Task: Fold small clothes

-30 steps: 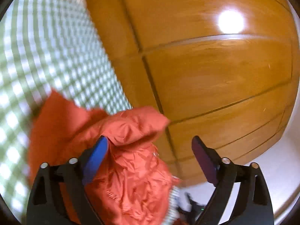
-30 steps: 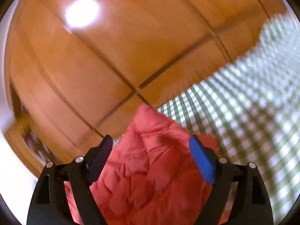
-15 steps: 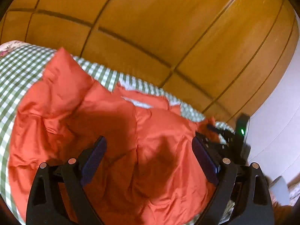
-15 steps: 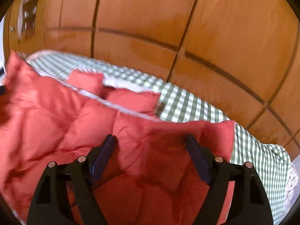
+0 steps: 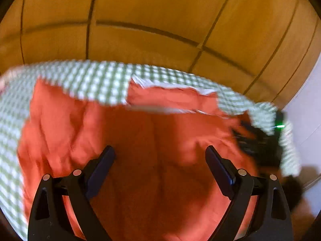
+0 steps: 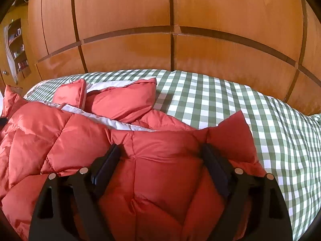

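Right wrist: checked bedcover point(image 6: 230, 100), wooden panelling point(image 6: 220, 12).

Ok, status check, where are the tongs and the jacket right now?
Left tongs open, right tongs open. Red puffer jacket spread rumpled on checked bedcover, unfolded. Nothing in the way.

My left view is smeared with motion blur; the jacket point(image 5: 152, 160) looks soft, perhaps dimmer too. My right view is sharp, warmly lit, soft shadows, panels point(image 6: 220, 10) bowed at edges.
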`<state>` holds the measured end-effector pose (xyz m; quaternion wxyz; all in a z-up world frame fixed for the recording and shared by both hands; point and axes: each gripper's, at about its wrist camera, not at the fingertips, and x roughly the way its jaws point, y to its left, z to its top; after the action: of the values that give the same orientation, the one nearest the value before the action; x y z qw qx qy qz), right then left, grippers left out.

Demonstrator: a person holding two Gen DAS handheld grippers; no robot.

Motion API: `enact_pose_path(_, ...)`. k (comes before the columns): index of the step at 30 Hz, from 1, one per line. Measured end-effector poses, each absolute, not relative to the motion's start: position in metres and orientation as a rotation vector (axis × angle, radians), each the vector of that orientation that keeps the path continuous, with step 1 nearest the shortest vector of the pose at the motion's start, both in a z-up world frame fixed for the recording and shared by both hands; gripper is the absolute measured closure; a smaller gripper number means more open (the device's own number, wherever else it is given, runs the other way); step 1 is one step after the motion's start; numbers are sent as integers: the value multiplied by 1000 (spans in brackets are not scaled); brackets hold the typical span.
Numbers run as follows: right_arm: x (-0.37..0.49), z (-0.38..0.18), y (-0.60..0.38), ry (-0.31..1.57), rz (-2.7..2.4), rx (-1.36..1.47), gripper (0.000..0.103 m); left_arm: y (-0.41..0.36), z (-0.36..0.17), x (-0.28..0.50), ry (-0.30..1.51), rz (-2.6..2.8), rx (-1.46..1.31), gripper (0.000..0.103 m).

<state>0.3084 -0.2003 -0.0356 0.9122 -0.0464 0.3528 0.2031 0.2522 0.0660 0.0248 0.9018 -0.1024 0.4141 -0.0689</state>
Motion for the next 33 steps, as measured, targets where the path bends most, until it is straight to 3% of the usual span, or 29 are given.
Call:
enact_pose_path(7,305,-34,-200,717,413,-87,17,102,-13,298,857,-12,-105,18)
enact_pose_path(18,312,-38,-210,724,442,6,16,137,-58,315,792,-79,-274,17)
enact_pose_path(22,309,-37,-204,718,417,-35,16,132,-43,294,779,-38,-268,17)
enact_pose_path(27,305,-35,-196,704,373,-90,14,112,2,237,623,-72,-357,17)
enact_pose_path(33,300,-35,-189,683,318,-147,9,43,32,225,599,-176,-268,11)
